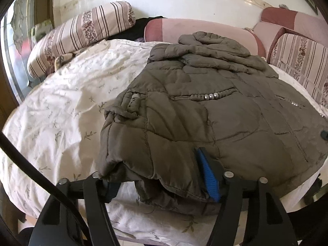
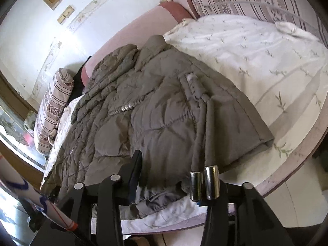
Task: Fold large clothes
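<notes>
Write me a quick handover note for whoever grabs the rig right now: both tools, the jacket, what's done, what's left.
Left tool: jaws spread wide around the jacket's near hem, blue pad against the fabric, not clamped.
Right tool: also open at the near hem; the two metal drawstring tips hang by its right finger.
Jacket: olive quilted, lying on the white floral bedspread, hem toward you, hood end toward the pink headboard cushion. Sleeves appear already folded inward.
Left to do, likely: close both tools on the hem, fold it up toward the hood, tuck in the drawstrings.
</notes>
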Motion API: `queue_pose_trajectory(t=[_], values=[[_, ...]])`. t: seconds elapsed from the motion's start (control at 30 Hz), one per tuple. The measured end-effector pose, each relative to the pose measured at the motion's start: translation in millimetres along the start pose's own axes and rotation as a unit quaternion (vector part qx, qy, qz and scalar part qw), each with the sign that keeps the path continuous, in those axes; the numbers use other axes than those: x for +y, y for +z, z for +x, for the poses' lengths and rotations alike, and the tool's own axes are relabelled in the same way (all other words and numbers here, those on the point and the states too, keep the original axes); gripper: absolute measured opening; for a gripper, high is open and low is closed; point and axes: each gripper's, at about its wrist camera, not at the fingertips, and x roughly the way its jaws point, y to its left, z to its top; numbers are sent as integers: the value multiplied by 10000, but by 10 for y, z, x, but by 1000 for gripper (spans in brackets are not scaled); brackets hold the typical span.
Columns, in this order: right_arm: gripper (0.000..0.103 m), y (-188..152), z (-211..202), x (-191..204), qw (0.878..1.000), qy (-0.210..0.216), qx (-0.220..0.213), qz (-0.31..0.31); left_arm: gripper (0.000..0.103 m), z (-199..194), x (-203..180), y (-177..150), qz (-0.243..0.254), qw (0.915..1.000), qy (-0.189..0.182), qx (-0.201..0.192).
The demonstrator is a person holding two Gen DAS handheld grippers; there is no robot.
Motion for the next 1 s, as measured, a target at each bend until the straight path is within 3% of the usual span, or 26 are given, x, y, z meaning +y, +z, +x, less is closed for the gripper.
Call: queue_pose_trajectory(t=[0.13,0.33,0.57,1.0], values=[[27,12,-10,11,10000,20,-31,-24,32,-60,-75,-18,224,9996,-115,-119],[27,5,26,21,9999,-105,34,-75,30,-55,-89,-19,256,9995,-121,-112],[26,10,48,80,9993,-281,18,-258,29,-17,-202,-17,503,9985,126,-190],[17,17,-226,372,9932,-549,-480,-908,23,-184,-207,-5,539,9973,256,-438]])
